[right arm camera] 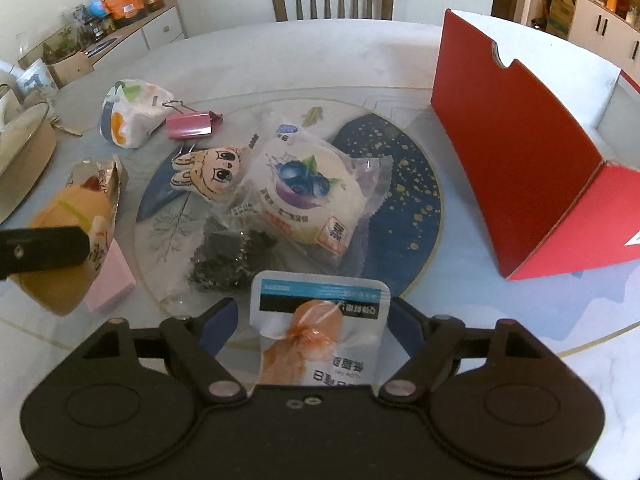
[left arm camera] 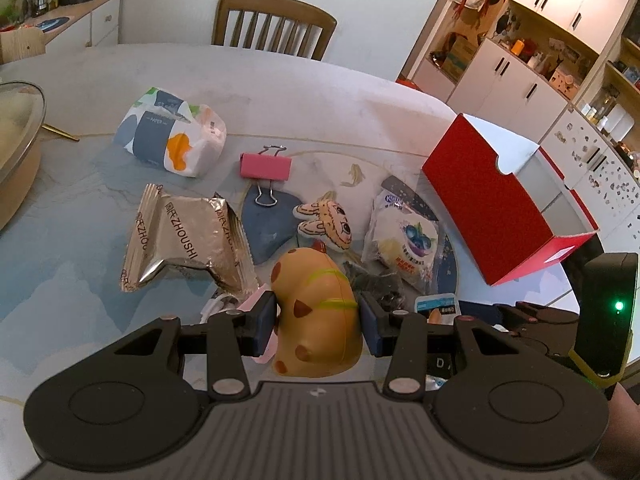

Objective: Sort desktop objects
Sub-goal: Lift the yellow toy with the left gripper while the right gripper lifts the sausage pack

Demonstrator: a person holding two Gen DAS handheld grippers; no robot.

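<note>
Yellow squishy toy (left arm camera: 316, 312) is sitting clamped in the left hand-held gripper (left arm camera: 318, 320). Right hand-held gripper (right arm camera: 316, 320) is standing apart around the sausage packet (right arm camera: 320, 332); squeezing its middle squarely is advisable.

The squishy toy (left arm camera: 316, 316) is tan-yellow with brown spots and yellow-green stripes. The binder clip (left arm camera: 265, 166) is pink with silver wire handles. The box (left arm camera: 492, 204) is red outside, white inside. The snack pouch (right arm camera: 320, 320) is white with a blue and black band. The round mat (right arm camera: 404, 184) is dark blue, speckled with gold. The foil packet (left arm camera: 184, 240) is silver.
</note>
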